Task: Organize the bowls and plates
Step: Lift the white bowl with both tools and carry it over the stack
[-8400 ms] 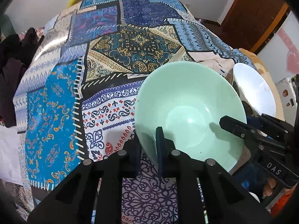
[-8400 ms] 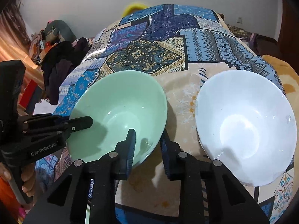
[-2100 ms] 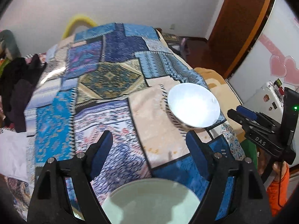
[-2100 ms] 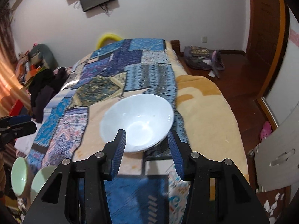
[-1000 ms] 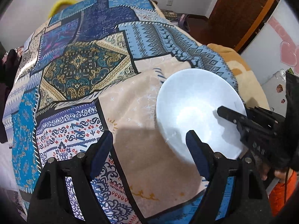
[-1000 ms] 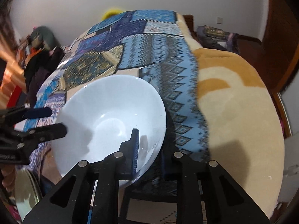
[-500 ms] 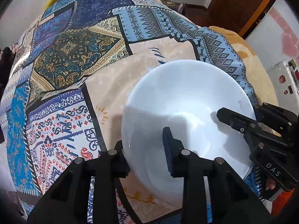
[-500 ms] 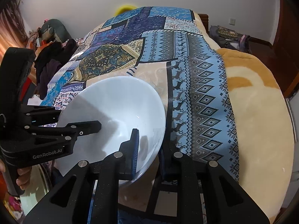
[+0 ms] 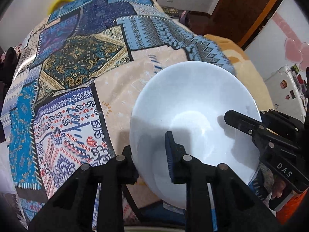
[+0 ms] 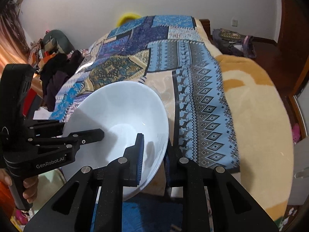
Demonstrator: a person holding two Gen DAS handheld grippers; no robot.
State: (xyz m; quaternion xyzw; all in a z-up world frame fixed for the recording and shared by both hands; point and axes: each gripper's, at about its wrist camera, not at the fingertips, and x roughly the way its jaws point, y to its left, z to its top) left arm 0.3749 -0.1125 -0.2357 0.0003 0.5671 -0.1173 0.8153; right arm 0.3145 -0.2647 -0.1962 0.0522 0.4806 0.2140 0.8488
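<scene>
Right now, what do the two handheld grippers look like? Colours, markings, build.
Both are matte black with angular, triangulated finger arms, silver rivets and blue ribbed pads. The left gripper reads "GenRobot.AI" in white on its body. The right gripper carries "DAS" in white. No cables visible; an orange garment shows under each handle.

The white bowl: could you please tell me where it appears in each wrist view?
Left wrist view: white bowl fills the centre-right, its near rim between the left gripper fingers.
Right wrist view: white bowl sits lower-left of centre.
Shared landmark: the patchwork bedspread behind it.
</scene>
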